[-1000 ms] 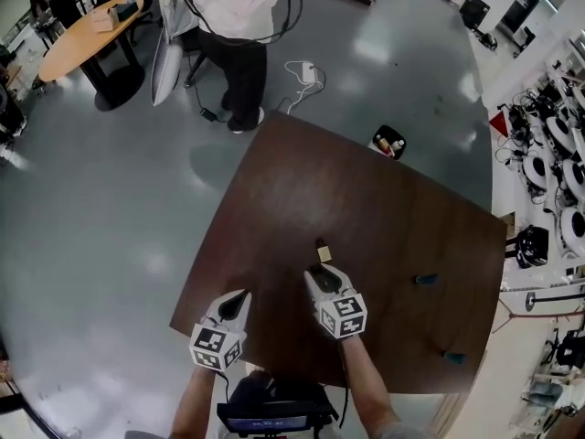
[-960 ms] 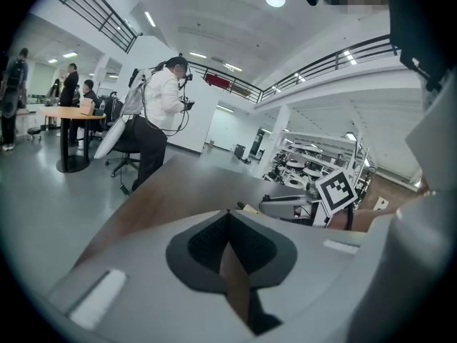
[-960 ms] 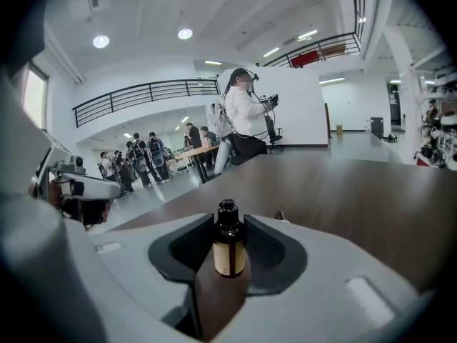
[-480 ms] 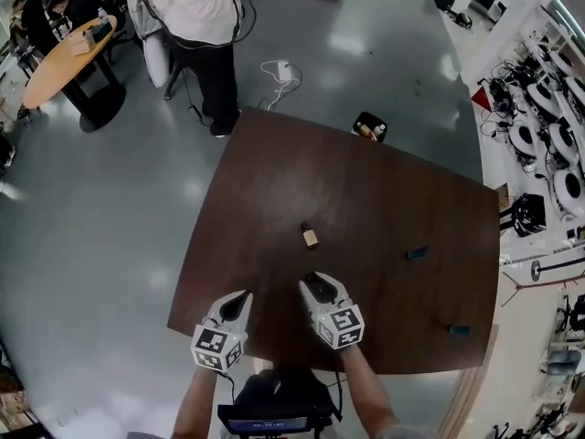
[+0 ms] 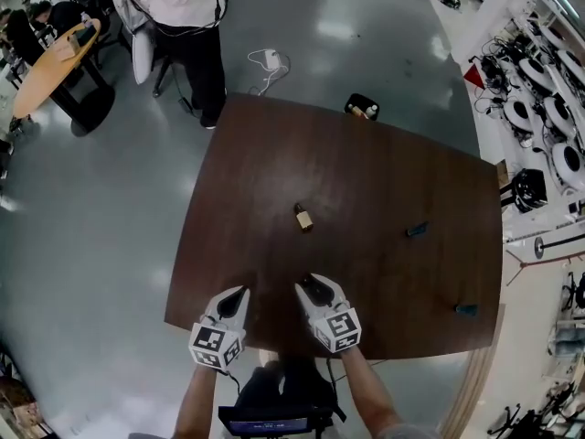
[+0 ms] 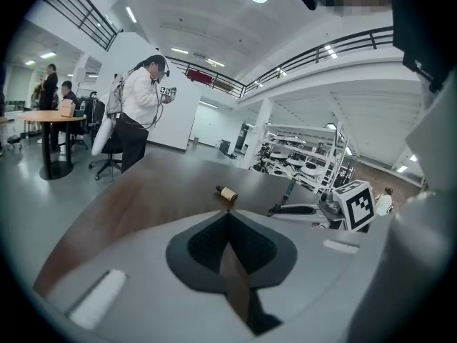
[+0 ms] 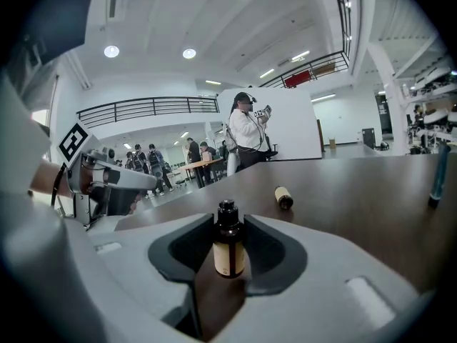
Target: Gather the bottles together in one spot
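Note:
A small brown bottle with a black cap [image 7: 228, 245] stands upright between the pads of my right gripper [image 7: 228, 252], which is shut on it. In the head view that gripper [image 5: 313, 291] is over the near part of the brown table [image 5: 384, 172]. A second small brown bottle [image 5: 302, 217] lies on its side at the table's middle, beyond the gripper; it also shows as the lying bottle [image 7: 283, 196] and the same bottle [image 6: 227, 194]. My left gripper [image 5: 236, 298] hovers at the near edge, jaws shut, empty.
Two slim blue items [image 5: 417, 230] [image 5: 466, 310] are on the table's right side. A black tray with small bottles [image 5: 362, 107] sits at the far edge. A person in white [image 5: 178, 7] stands beyond the table, near a round wooden table [image 5: 50, 58].
Both grippers have drawn back toward the table's near edge, so the lying bottle is now farther ahead of the right gripper. The right gripper's grip looks unchanged.

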